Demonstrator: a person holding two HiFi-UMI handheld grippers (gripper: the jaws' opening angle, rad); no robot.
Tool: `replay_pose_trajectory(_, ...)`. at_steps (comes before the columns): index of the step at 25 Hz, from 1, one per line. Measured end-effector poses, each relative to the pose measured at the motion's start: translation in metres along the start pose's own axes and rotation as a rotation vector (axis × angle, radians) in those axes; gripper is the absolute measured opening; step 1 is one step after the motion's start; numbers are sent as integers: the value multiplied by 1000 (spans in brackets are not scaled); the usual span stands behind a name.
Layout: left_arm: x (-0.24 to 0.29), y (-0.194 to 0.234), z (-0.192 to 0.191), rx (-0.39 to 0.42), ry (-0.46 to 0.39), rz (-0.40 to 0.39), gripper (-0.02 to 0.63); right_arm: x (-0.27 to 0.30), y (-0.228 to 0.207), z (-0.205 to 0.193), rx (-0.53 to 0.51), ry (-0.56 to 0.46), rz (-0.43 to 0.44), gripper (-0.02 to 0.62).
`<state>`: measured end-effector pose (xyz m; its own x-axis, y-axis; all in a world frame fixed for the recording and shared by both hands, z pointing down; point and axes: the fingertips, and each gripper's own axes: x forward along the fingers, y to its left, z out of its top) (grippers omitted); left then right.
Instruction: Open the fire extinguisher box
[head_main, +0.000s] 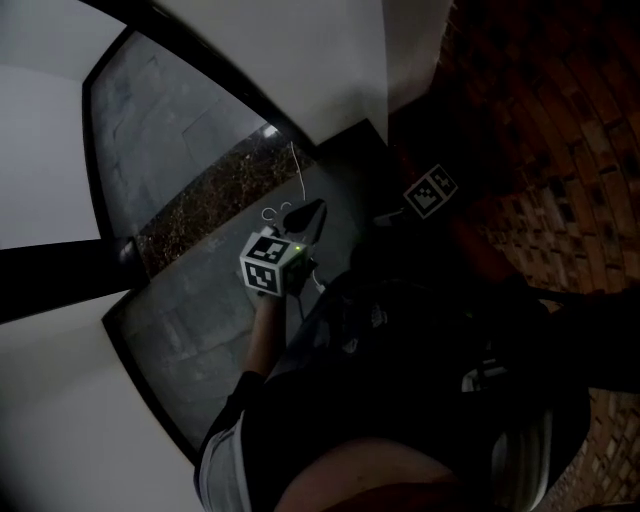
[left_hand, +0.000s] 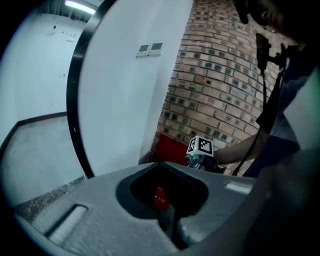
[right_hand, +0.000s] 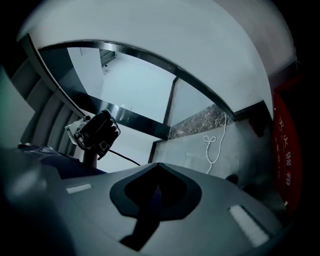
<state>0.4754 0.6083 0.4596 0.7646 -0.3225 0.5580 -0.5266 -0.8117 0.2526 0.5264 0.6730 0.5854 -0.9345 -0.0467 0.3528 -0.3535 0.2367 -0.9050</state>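
**Grippers shut and empty, red box not gripped**

Floor (head_main: 190, 330) of grey tiles is seen in dim light, crossed by a speckled stone strip (head_main: 215, 195). Its edges are bounded by white walls with black trim. A brick wall (left_hand: 220, 75) is met by a white wall (left_hand: 125, 100) at a corner, and two small switch plates (left_hand: 150, 48) are mounted high on the white one.

The fire extinguisher box (left_hand: 172, 149), red, is set at the foot of the brick wall, right beside that corner. Its red face with white lettering is also caught at the right edge of the right gripper view. Door state cannot be told.

A white cord (right_hand: 214, 145) with a looped end lies on the floor near the wall edge.

Left gripper (left_hand: 160, 164): jaws brought together, nothing between them. It is tilted down and aimed at the box, whose red is seen through the jaw cut-out.

Right gripper (right_hand: 159, 165): jaws together, nothing held. It is aimed across the floor toward the left gripper and held near the box. Contact with the box cannot be told.

Both grippers are held out ahead of the person's dark torso, with the left forearm stretched forward.
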Motion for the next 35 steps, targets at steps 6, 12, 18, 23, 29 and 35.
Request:
replay_pose_trajectory(6,0,-7,-11,-62,1,75,0,1,-13,-15,-10,122,35,0)
replay_pose_trajectory(12,-5,3,-25,-111,-2,135,0,13,-20,-7,-32,218,46,0)
replay_pose_trajectory(18,-31,37,-40,-196,-43,202,0,44,-14,9,-55,323,41,0)
replay_pose_trajectory(23,-75,81,-50,-223,-105,242,0,83,0,38,-129,327,-48,0)
replay_pose_trajectory(29,-148,159,-63,-299,-245,362,0,142,34,84,-369,366,-163,0)
replay_pose_trajectory(35,-209,209,-95,-368,-288,437,0,222,80,119,-532,373,-143,0)
